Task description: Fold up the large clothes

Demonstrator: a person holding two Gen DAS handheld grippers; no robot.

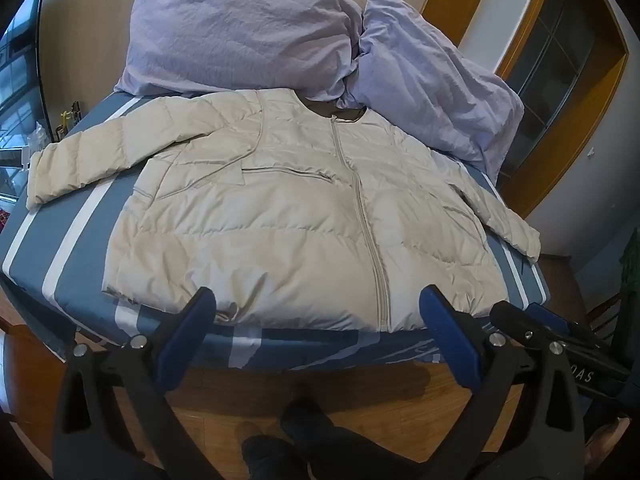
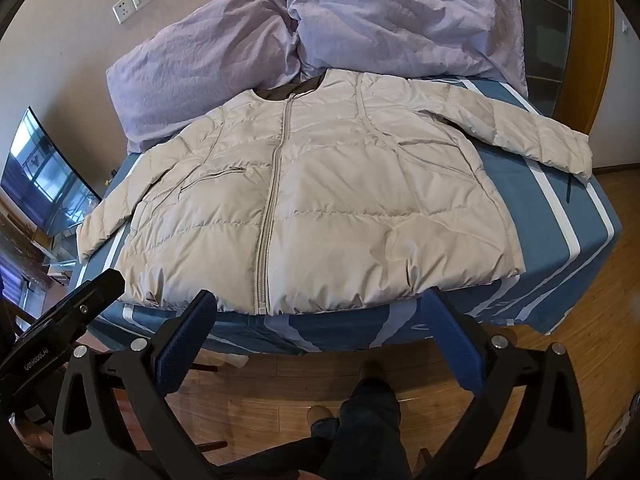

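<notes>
Jacket [image 1: 280, 216], cream, quilted: lies flat, zipped, on striped bed [image 1: 68, 240]. We judge it light, puffy, slippery; grasp at hem or cuffs. Left gripper [image 1: 318, 316] and right gripper [image 2: 318, 320] spread, empty.

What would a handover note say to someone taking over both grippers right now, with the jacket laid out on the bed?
Left gripper: open, empty, hovering just short of the jacket's hem.
Right gripper: open, empty, also at the hem edge.
Jacket: cream puffer, flat on the striped bed cover, front up, zipped, both sleeves spread out to the sides, collar toward the two lilac pillows.
Done: jacket spread out flat; no fold made.
Left: all folding. A sensible start is probably bringing the sleeves in over the body, then folding the hem up toward the collar.
</notes>
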